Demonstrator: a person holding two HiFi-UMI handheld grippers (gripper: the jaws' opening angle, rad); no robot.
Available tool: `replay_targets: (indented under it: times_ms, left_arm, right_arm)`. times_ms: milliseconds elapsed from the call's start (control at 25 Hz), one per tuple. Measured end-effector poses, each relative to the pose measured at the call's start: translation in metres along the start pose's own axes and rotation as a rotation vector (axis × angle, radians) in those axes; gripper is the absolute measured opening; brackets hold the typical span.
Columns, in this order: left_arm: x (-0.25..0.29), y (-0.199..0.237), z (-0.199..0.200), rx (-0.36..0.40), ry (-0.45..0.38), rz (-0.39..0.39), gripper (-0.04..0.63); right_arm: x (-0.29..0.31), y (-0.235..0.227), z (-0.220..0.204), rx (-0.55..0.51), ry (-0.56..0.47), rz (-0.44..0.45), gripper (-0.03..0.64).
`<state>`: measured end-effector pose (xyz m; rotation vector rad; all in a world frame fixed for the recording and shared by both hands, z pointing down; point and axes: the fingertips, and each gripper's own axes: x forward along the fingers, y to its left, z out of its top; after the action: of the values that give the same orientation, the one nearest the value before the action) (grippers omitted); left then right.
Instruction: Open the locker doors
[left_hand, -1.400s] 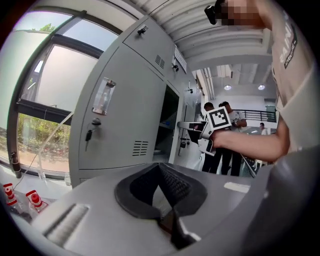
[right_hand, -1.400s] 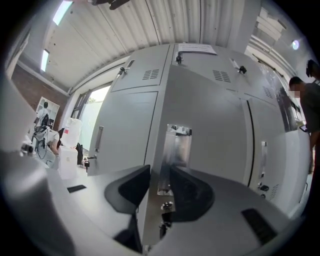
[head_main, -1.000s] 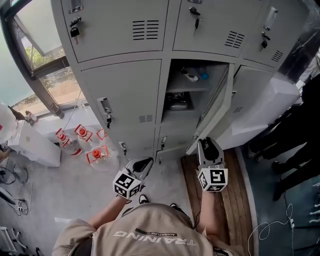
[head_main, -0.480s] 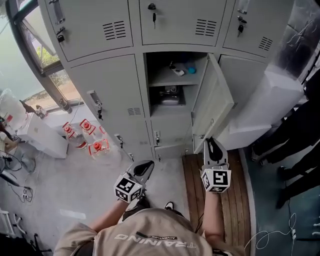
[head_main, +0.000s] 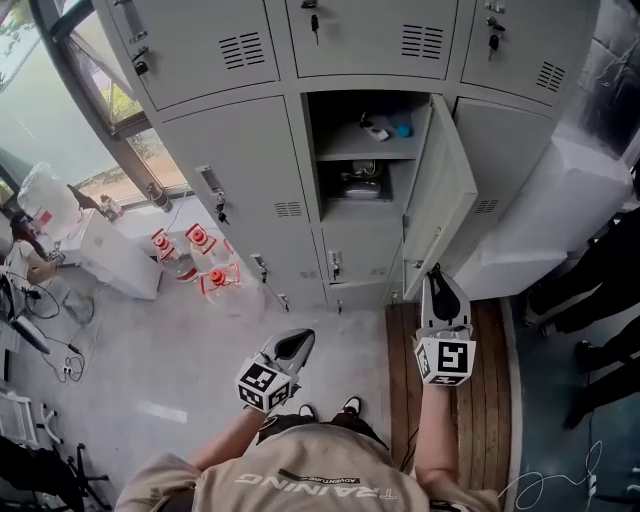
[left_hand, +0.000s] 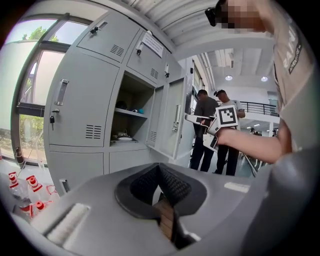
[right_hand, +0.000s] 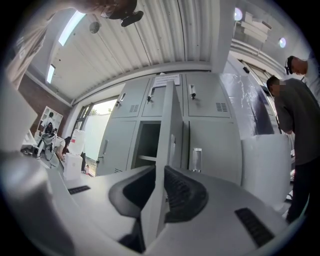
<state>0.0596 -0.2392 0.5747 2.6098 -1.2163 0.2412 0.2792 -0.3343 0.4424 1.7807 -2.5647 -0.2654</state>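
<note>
Right gripper (head_main: 437, 280) had its two jaws clamped on the free edge of the one open door (head_main: 445, 190), low down near that door's bottom corner. The jaws had just been closing, with the edge between them. Left gripper (head_main: 296, 343) hung beside it, well apart from the lockers (head_main: 240, 190), its two jaws together at the tips with nothing between them. The open door belonged to the middle column and swung out to the right, baring one compartment (head_main: 365, 120) split by one shelf (head_main: 355, 153). Small items lay on the shelf and a darker one lay below it. Three shut doors (head_main: 372, 35) filled the row above, and one more shut door stood on each side of the open compartment. Three red-marked bottles (head_main: 199, 236) sat on the floor by the window, near the lockers' left end. Wooden planks (head_main: 400, 370) lay under the right gripper. Two people (left_hand: 204, 120) stood beyond the open door in the left gripper view.
</note>
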Motion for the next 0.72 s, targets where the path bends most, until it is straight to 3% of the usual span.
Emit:
replay_targets:
  times_ms: [320, 520, 720]
  left_arm:
    - [-0.045, 0.003, 0.013, -0.011, -0.077, -0.029, 0.006]
    - [-0.073, 0.002, 0.004, 0.005, -0.089, -0.078, 0.008]
    - [-0.076, 0.004, -0.021, -0.018, -0.057, -0.111, 0.006]
  right_arm:
    - [-0.056, 0.051, -0.018, 0.021, 0.109, -0.065, 0.051]
    - [-0.088, 0.096, -0.031, 0.086, 0.173, -0.055, 0.051]
    - [-0.12, 0.149, -0.046, 0.122, 0.234, 0.018, 0.021]
